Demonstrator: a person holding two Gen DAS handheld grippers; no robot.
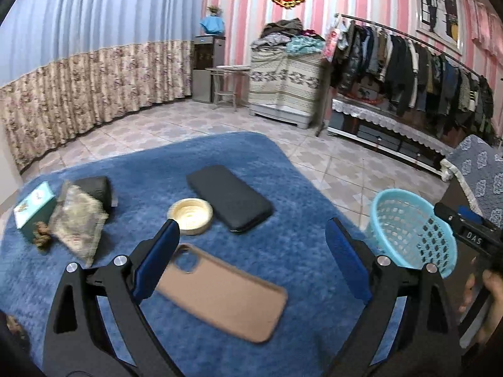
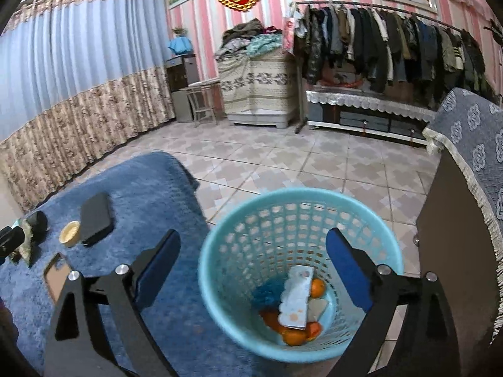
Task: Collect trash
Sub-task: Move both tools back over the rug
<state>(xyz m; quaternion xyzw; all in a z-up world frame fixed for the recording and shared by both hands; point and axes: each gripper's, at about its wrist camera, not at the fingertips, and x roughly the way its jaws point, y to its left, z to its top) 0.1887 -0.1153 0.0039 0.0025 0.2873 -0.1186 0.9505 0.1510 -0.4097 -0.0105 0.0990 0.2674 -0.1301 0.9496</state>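
Observation:
My left gripper (image 1: 253, 231) is open and empty above the blue-covered table (image 1: 283, 163), over a tan phone case (image 1: 220, 292). A crumpled grey wrapper (image 1: 78, 223) and a small brown scrap (image 1: 41, 235) lie at the table's left by a teal box (image 1: 33, 207). My right gripper (image 2: 253, 242) is open and empty above the light-blue basket (image 2: 220, 270), which holds orange peels (image 2: 294, 336), a white paper piece (image 2: 297, 300) and a blue scrap (image 2: 267, 292). The basket also shows in the left wrist view (image 1: 408, 226).
On the table lie a black phone case (image 1: 231, 198), a small round cream dish (image 1: 190, 215) and a dark pouch (image 1: 94, 188). A dark cabinet with a grey patterned cover (image 2: 465, 220) stands right of the basket. A clothes rack (image 2: 393, 47) lines the far wall.

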